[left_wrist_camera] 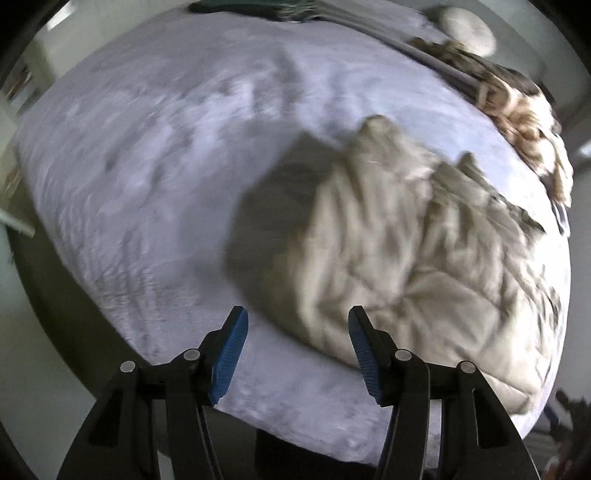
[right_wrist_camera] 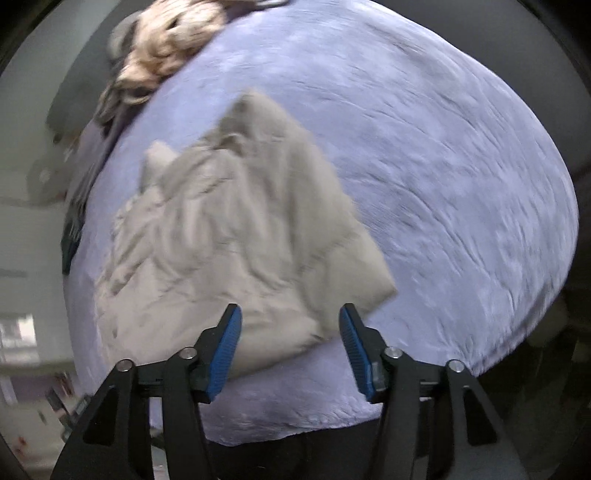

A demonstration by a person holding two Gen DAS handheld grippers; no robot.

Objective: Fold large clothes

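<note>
surface: a bed (left_wrist_camera: 147,155) under a pale lavender cover, creased all over; both views look down on it and both are blurred.
garment: a beige quilted garment (left_wrist_camera: 388,251) lies crumpled on the cover, bunched into ridges and folds. in the left view it fills the right half of the bed and throws a dark shadow to its left. in the right view the garment (right_wrist_camera: 229,229) sits at centre-left, with one flat corner sticking out toward the right finger.
left gripper: the left gripper (left_wrist_camera: 297,350) hangs above the bed's near edge, pointing steeply down. its blue-padded fingers (left_wrist_camera: 231,354) stand well apart, and nothing is between them. only lavender cover shows in the gap. the garment's near edge shows just beside the right-hand finger; whether they touch is unclear, and no cloth is pinched.
right gripper: the right gripper (right_wrist_camera: 290,347) also points down. its blue fingers (right_wrist_camera: 356,354) are spread wide and hold nothing. the garment's near edge shows behind the gap and behind the left-hand finger, loose and not pinched.
far side: a tan and brown patterned cloth (left_wrist_camera: 517,110) lies heaped along the bed's edge; in the right view the same cloth (right_wrist_camera: 162,48) sits at the upper left.
other: a grey round cushion (left_wrist_camera: 469,29) lies past the patterned cloth. a dark green item (left_wrist_camera: 251,9) lies at the bed's top edge, too blurred to name.
surroundings: floor and room edges show round the bed, too blurred to read.
</note>
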